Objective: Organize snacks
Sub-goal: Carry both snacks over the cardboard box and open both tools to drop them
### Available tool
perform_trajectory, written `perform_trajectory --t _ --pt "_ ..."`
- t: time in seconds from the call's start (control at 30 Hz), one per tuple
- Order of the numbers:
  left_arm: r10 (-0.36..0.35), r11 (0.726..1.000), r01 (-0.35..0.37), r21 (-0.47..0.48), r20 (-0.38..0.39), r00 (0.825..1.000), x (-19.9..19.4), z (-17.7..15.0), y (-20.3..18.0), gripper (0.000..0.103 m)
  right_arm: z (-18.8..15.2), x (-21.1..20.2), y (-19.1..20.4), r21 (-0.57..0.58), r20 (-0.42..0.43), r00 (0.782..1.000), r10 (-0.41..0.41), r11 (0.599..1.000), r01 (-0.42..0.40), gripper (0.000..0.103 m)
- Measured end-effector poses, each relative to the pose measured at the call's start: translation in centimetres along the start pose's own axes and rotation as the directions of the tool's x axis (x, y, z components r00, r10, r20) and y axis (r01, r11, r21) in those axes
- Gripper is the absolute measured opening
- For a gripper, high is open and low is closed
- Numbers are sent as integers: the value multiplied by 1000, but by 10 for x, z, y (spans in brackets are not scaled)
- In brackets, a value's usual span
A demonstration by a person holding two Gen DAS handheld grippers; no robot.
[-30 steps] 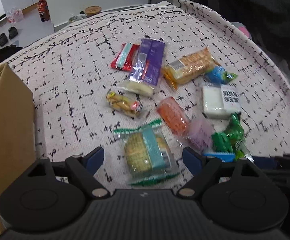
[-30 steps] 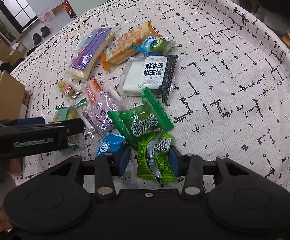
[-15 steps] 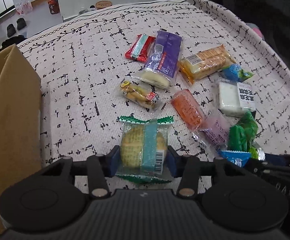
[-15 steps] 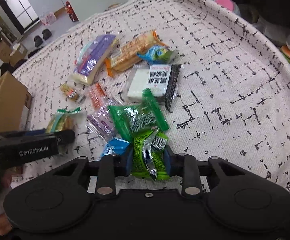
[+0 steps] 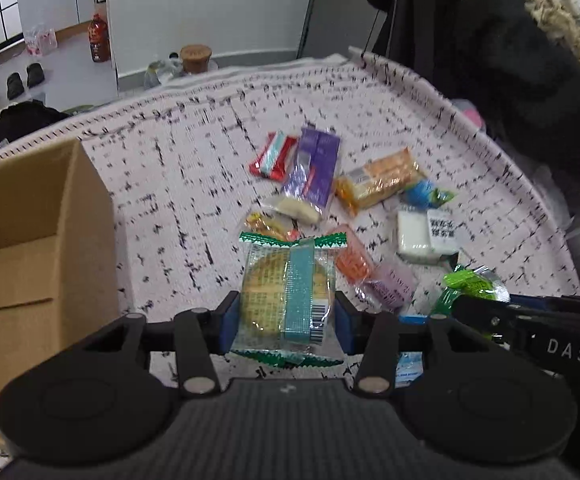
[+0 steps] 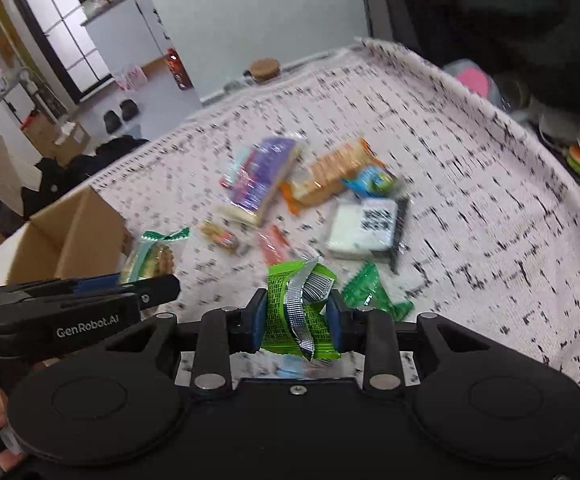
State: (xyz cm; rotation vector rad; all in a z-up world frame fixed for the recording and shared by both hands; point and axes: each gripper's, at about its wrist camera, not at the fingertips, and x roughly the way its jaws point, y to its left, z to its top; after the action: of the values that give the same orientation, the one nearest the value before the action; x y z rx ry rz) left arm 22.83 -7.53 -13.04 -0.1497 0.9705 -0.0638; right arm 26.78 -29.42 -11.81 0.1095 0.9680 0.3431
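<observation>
**A:** Over the cloth point(image 5: 194, 184), what is the left gripper point(image 5: 288, 316) doing?

**B:** It is clenching a round biscuit pack point(image 5: 288, 292) between its blue pads; the pack is hanging clear of the cloth; an open box point(image 5: 50, 208) is sitting at the left.

**A:** And the right gripper point(image 6: 297, 320)?

**B:** It is grasping a green packet point(image 6: 297, 308), its foil seam facing the camera; another green packet point(image 6: 369, 292) is lying just beside; the remaining snacks, among them a purple bar point(image 6: 262, 176) and a white pack point(image 6: 365, 228), are lying mid-cloth.
</observation>
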Motion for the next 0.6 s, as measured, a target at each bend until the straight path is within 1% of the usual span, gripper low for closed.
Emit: perform_trajectory --t 0.27,0.5,0.6 --pt "-3 1000 3 -2 80 997 -37 2 14 47 10 -19 37 -39 74 996 50 998 -47 30" --pt "9 1000 -6 -26 124 992 -60 -2 35 47 15 -28 71 -83 116 990 83 994 -74 30" --pt "16 999 -12 -30 138 990 -70 -4 44 47 15 -29 84 -98 121 987 101 991 -90 30"
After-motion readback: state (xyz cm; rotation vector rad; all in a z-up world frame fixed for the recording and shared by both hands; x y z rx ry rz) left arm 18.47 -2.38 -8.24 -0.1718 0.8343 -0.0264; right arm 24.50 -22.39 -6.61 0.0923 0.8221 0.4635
